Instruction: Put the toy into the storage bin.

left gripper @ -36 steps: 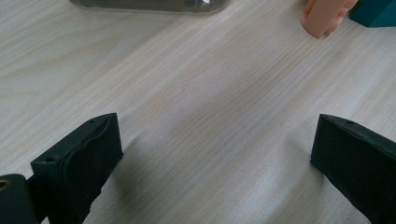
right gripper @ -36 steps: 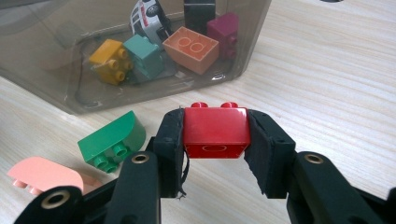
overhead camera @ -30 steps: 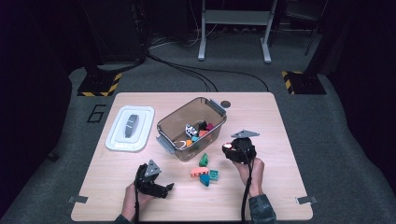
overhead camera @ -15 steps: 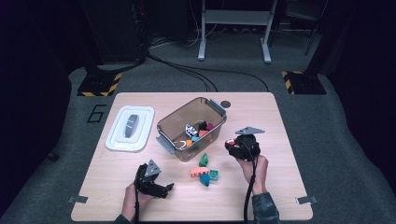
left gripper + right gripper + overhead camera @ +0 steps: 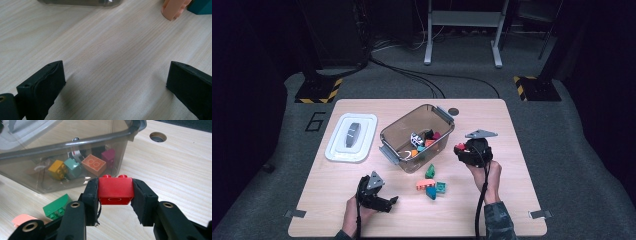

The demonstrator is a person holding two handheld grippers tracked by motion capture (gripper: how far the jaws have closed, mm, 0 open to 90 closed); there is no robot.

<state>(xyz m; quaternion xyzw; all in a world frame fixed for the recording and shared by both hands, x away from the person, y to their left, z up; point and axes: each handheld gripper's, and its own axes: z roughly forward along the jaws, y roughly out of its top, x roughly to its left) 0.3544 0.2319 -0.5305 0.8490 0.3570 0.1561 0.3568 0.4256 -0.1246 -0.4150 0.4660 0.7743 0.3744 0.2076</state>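
Note:
My right gripper (image 5: 115, 191) is shut on a red brick (image 5: 115, 190), held a little above the table just right of the clear plastic bin (image 5: 75, 147). In the high view that right gripper (image 5: 460, 149) carries the red brick (image 5: 459, 147) beside the bin (image 5: 387, 137). Inside the bin lie yellow, teal, orange and magenta bricks (image 5: 93, 163). My left gripper (image 5: 389, 202) rests near the table's front edge, open, its jaws (image 5: 113, 82) wide apart over bare wood with nothing between them.
A green brick (image 5: 430, 171), an orange brick (image 5: 423, 185) and a teal brick (image 5: 432, 192) lie in front of the bin. The bin's white lid (image 5: 352, 137) sits at the left. A round hole (image 5: 454, 111) marks the tabletop behind the bin.
My right gripper has risen with the red brick and shifted slightly toward the bin's right side. The left gripper has stayed put.

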